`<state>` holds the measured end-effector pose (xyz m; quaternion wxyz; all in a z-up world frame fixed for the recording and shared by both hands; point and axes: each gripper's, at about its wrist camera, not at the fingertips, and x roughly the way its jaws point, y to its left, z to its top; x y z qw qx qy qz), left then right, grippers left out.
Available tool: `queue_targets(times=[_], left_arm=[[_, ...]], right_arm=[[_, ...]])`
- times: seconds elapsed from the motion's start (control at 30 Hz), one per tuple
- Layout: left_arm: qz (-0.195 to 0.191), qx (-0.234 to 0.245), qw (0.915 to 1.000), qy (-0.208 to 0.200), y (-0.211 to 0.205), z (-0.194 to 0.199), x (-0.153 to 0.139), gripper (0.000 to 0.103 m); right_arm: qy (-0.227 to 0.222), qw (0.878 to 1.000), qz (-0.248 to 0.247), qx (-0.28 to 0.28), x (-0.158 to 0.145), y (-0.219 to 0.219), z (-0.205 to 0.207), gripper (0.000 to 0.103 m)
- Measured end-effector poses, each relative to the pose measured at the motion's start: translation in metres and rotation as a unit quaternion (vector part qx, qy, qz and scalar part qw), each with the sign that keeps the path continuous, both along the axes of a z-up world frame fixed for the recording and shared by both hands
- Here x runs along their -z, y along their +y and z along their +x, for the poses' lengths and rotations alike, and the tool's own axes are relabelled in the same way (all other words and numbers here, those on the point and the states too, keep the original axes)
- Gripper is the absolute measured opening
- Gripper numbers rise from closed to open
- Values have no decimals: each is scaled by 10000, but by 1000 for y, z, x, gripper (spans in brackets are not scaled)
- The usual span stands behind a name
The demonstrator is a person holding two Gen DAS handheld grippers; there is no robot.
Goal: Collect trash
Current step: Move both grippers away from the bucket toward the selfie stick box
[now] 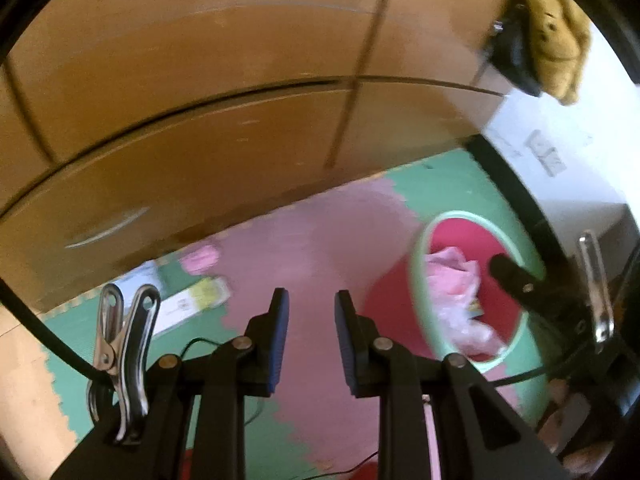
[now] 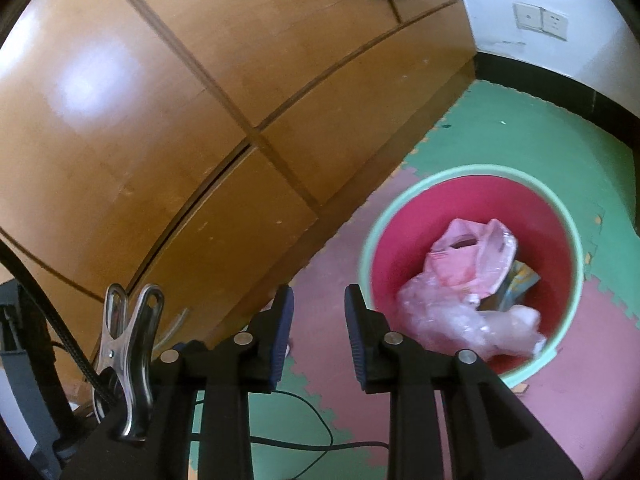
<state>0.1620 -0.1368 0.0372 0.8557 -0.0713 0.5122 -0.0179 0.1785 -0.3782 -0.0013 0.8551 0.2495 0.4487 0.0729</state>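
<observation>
round red bin (image 2: 472, 200), crinkly, seemingly plastic wrappers (image 2: 468, 280)

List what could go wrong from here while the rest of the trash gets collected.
1. The black cable trails across the foam mat below the right tongs; it may snag.
2. A pink wrapper and white-and-yellow packet lie by the cabinet, easily overlooked.
3. The bin looks light; a bump might tip it.

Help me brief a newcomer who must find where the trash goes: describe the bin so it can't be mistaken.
Start at the big wooden cabinet and look down to the green and pink foam floor mat at its foot. There stands a round bin with a pale green rim, red inside, holding crumpled pink plastic bags; it is the only container there.
</observation>
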Motion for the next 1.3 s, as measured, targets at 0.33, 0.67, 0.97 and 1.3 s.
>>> queue_targets(times=[0.33,0.67,0.97,1.3], left_arm=[[120,-1132,9934,161,111,-18,-23,23],[804,-1925,9777,223,225,-38,-36,23],[1193,-2746,9529,486,318,-56,-5,24],[609,-2904,9505,917,362,-68,86,26]], right_arm=[[-63,9989,-24,-469,-10,61,6,27],[0,9943,-223,-1041,-6,125,7,28],[164,9889,-555,-1370,11,163,11,28],[377,9784,-1127,-1689,55,206,19,28]])
